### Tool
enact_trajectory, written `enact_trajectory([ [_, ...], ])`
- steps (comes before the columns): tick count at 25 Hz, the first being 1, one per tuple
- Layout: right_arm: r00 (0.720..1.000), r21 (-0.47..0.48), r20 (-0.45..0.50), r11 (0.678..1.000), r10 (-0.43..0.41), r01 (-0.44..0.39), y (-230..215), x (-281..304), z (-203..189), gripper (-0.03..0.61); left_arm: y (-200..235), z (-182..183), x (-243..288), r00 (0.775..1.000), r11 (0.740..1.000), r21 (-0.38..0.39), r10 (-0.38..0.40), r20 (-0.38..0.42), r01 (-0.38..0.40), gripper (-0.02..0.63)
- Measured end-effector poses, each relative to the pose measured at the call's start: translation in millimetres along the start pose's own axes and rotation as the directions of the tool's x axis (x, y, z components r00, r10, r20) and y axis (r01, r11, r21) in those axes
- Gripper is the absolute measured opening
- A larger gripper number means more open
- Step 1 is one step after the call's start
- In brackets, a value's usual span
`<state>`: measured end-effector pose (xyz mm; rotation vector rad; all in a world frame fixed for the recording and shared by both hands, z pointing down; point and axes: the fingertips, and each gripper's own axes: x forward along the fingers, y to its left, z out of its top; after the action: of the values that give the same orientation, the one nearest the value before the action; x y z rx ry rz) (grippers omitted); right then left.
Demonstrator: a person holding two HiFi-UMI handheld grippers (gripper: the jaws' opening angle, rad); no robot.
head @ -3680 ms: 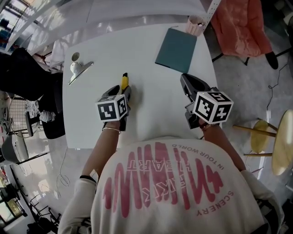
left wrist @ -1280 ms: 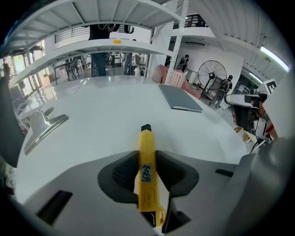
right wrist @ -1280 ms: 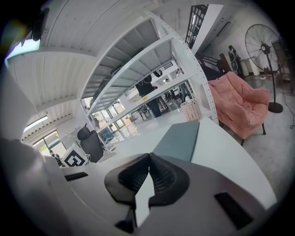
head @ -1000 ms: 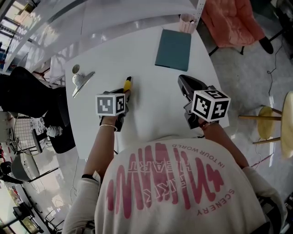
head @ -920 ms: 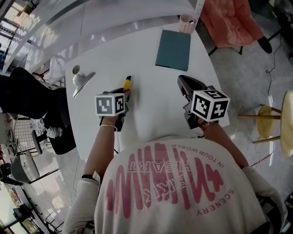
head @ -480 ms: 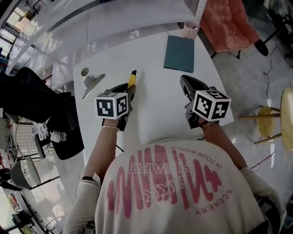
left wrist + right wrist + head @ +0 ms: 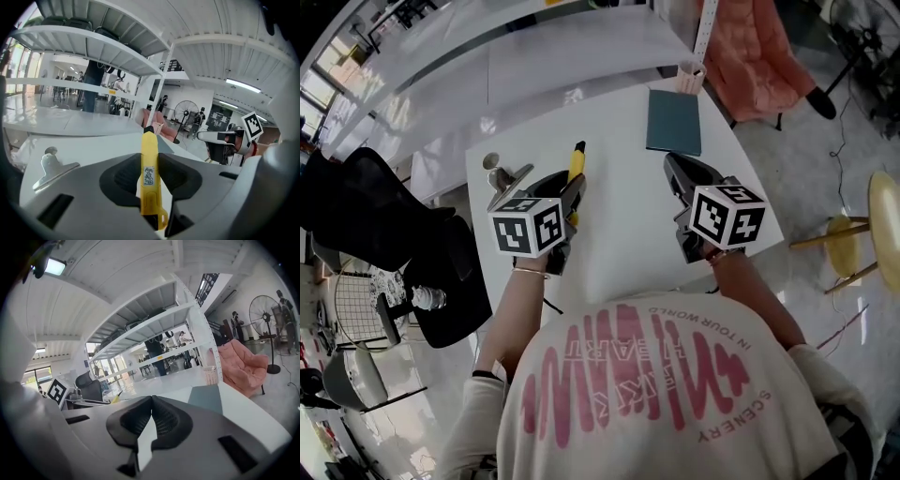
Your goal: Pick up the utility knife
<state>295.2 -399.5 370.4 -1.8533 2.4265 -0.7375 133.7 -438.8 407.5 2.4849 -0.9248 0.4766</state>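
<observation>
Left gripper (image 7: 150,157): tilted down, clamped on slim yellow utility knife (image 7: 149,180)
Right gripper (image 7: 151,400): near level, ribbed pads (image 7: 166,420) together, empty

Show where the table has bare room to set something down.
Widest bare patch of the table: between the left gripper holding the utility knife and the right gripper, down to the near edge. Another: far edge, between the metal clip and the teal notebook. Crowded: the left side by the clip, the far right corner.

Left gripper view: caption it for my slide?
Left gripper, fingers shut on the yellow utility knife, white table beyond.
</observation>
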Motion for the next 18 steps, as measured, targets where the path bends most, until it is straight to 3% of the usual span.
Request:
enact_trajectory([
  [10, 0.997, -0.051, 0.075, 0.999, 0.007, -0.003, 73.3, -6.5, 13.9, 0.015, -12.6, 34.3, -56.1, 0.989, 0.992, 0.110, -0.070, 0.132, 0.056, 0.127],
  [18, 0.989, -0.076, 0.149, 0.997, 0.019, -0.008, 122.4, -11.7, 19.6, 0.015, -13.4, 48.9, -104.1, 0.966, 0.993, 0.079, -0.108, 0.236, 0.092, 0.127],
])
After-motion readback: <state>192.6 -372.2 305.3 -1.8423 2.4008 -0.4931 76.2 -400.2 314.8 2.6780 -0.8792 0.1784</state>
